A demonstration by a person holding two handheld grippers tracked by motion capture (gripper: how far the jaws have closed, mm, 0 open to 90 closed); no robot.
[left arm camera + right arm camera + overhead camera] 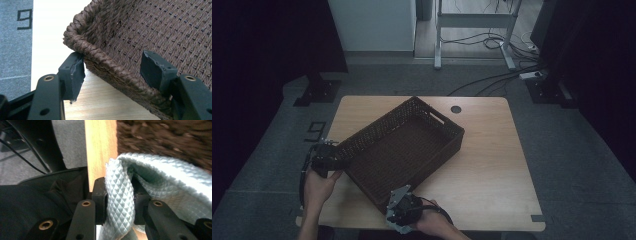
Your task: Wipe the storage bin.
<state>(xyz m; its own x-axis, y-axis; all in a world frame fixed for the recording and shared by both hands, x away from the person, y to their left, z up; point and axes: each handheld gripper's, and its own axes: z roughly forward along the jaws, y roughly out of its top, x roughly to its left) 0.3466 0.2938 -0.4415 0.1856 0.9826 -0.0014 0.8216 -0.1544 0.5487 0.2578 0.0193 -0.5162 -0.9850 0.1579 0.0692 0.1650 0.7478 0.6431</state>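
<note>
Straddling the basket [150,32] rim near its corner, the left gripper [113,72] has one finger outside the wall and one inside; fingers sit apart, pads not pressing the weave, so open w/ the rim between them. Left gripper view gives the detail: thick braided rim, dark brown woven fibre, tight grid of small stitches on the inner wall, rounded corner. Beside it lie pale wood worktop [105,102] and grey floor w/ a black "9" marking [25,18].

Right gripper view shows the cloth [120,202]: pale blue-grey, quilted diamond texture, soft and folded over. Right gripper [119,201] fingers are clamped on a fold of it, the rest draping to the right in front of the blurred brown basket wall. Worktop edge runs vertically behind.

High view gives layout instead: rectangular basket [404,147] set diagonally on the rounded-corner worktop [492,150], cut-out handle on the far short side, interior bare. Left gripper [334,159] is at the basket's near-left corner, right gripper [399,205] at its near corner by the worktop's front edge. A round hole [456,109] sits near the far edge.
</note>
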